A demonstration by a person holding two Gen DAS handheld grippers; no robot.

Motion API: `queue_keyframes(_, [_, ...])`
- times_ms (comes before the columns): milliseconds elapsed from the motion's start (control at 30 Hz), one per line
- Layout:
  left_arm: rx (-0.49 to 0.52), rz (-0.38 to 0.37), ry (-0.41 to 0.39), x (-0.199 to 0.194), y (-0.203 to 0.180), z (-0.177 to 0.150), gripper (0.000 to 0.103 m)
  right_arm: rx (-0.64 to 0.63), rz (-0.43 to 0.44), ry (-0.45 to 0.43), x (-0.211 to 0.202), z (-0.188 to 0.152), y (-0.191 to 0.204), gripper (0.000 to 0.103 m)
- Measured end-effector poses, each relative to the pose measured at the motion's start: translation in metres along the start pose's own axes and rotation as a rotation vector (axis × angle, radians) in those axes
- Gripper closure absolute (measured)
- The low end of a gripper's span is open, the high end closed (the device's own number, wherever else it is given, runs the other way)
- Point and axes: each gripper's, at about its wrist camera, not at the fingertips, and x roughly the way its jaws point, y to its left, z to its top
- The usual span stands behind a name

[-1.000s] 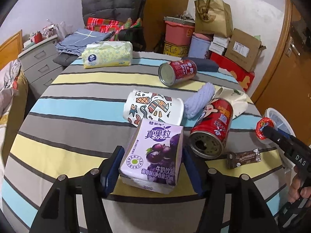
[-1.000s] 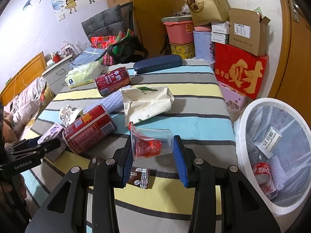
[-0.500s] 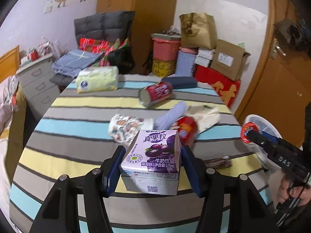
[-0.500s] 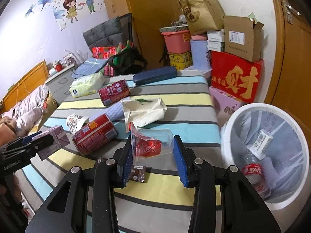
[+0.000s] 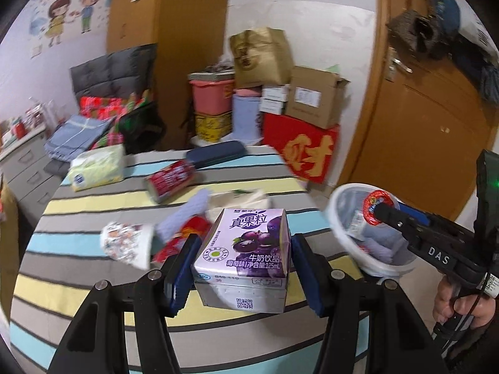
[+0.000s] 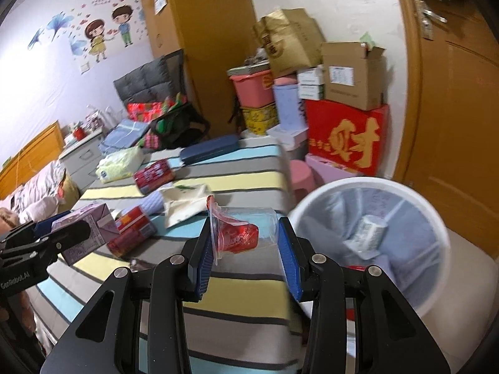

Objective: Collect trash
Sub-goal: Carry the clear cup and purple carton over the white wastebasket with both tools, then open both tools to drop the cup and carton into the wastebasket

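My left gripper (image 5: 241, 268) is shut on a purple grape milk carton (image 5: 246, 249) and holds it above the striped table (image 5: 93, 286). My right gripper (image 6: 246, 252) is shut on a clear plastic cup (image 6: 246, 230) with a red wrapper inside, held above the table's right edge, beside the white trash bin (image 6: 374, 227). From the left wrist view the right gripper (image 5: 393, 215) hangs over the bin (image 5: 343, 218). The carton also shows in the right wrist view (image 6: 90, 230).
On the table lie two red cans (image 6: 154, 176) (image 6: 131, 230), a patterned paper cup (image 5: 128, 244), a beige bag (image 6: 184, 202), a blue cloth (image 5: 184, 218), a tissue pack (image 5: 96, 168) and a dark case (image 6: 209, 152). Stacked boxes (image 6: 346, 134) stand behind; a door at right.
Both grippers have risen with their loads and swung right toward the bin. The carton has left the table; the cup now sits closer to the bin.
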Motion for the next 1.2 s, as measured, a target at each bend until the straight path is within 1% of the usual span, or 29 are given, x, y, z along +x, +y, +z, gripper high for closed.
queue_keyframes(433, [0.114, -0.141, 0.024, 0.035, -0.095, 0.014, 0.044, 0.067, -0.12, -0.017, -0.021, -0.004, -0.064, 0.062])
queue_keyframes(633, [0.141, -0.204, 0.068, 0.061, -0.13, 0.011, 0.044, 0.111, -0.168, 0.019, -0.018, -0.009, -0.095, 0.062])
queue_keyframes(833, [0.167, -0.224, 0.11, 0.089, -0.154, 0.008, 0.044, 0.115, -0.2, 0.069, -0.008, -0.015, -0.115, 0.062])
queue_keyframes(967, [0.191, -0.218, 0.124, 0.102, -0.167, 0.005, 0.044, 0.122, -0.206, 0.091, -0.002, -0.017, -0.124, 0.062])
queue_keyframes(1200, [0.175, -0.234, 0.132, 0.114, -0.17, 0.006, 0.044, 0.121, -0.207, 0.127, 0.007, -0.018, -0.137, 0.062])
